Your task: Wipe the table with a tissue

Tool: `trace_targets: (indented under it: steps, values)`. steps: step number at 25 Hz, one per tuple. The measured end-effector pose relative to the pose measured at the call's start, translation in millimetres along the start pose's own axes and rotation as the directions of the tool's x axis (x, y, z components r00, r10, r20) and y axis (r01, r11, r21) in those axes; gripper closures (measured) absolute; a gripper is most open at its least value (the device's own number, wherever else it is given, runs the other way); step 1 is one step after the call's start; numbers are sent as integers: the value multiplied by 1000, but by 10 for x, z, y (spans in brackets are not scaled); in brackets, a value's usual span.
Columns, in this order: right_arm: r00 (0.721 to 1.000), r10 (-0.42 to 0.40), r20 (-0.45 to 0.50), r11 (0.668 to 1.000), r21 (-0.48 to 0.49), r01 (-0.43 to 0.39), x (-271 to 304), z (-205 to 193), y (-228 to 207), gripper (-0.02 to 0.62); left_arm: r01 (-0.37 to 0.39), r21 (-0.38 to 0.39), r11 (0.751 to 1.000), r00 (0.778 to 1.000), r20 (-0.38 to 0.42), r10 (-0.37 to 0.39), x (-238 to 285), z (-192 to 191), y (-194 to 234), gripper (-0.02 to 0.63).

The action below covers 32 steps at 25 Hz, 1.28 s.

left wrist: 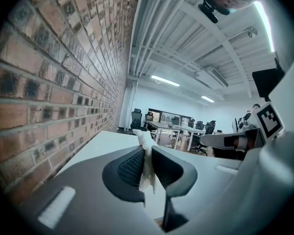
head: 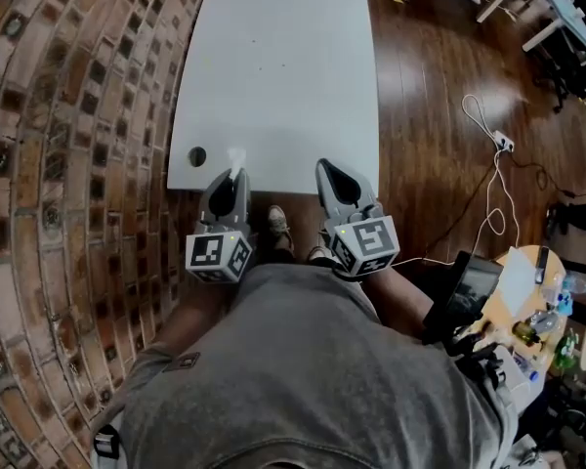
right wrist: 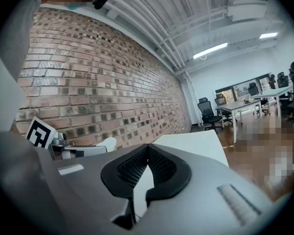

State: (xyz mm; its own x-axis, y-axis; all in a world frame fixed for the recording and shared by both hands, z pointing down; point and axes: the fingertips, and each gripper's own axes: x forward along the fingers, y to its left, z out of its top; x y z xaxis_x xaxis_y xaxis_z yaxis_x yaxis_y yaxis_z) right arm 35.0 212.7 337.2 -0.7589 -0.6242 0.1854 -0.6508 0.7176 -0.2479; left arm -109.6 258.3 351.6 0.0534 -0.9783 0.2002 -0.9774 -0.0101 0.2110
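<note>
Left gripper [left wrist: 146,150] has its jaws pinched tight on the tissue [left wrist: 147,166]; it's a thin white wad standing between the pads w/ a small tuft poking past the tips. Right gripper [right wrist: 148,150] is closed too, jaws meeting w/ nothing between them. In the head view both sit at the near edge of the table [head: 273,66], side by side; the tuft is just over that edge, near a dark round hole [head: 197,156] at the near-left corner. Can't tell if paper touches the top yet.

Wiping looks not yet begun. To do it well, I'd tip the left gripper down so the tuft meets the surface, not the jaw tips. Very little paper sticks out, so pinch firmly & press lightly. Use long overlapping strokes, near edge to far; skirt the hole – likely snag. Hold the right gripper clear of the lane.
</note>
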Motion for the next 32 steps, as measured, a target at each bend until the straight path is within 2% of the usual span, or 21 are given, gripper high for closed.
trace_targets:
  steps: [5, 11, 14, 22, 32]
  values:
    - [999, -34, -3, 999, -22, 34, 690, 75, -26, 581, 29, -24, 999, 999, 26, -28, 467, 197, 519, 566]
    - [997, -75, 25, 997, -24, 75, 871, 349, -71, 581, 76, 3, 997, 997, 33, -76, 648, 478, 598, 566]
    - [995, -92, 26, 996, -19, 93, 1008, 407, -117, 581, 78, 8, 997, 997, 17, -78, 767, 490, 735, 566]
    - [995, -97, 17, 995, -9, 98, 1300, 486, -413, 581, 57, 5, 998, 998, -14, -57, 1142, 495, 829, 566]
    - [999, -30, 19, 999, 31, 29, 1617, 539, -939, 581, -29, 35, 999, 999, -43, 30, 1693, 573, 828, 566]
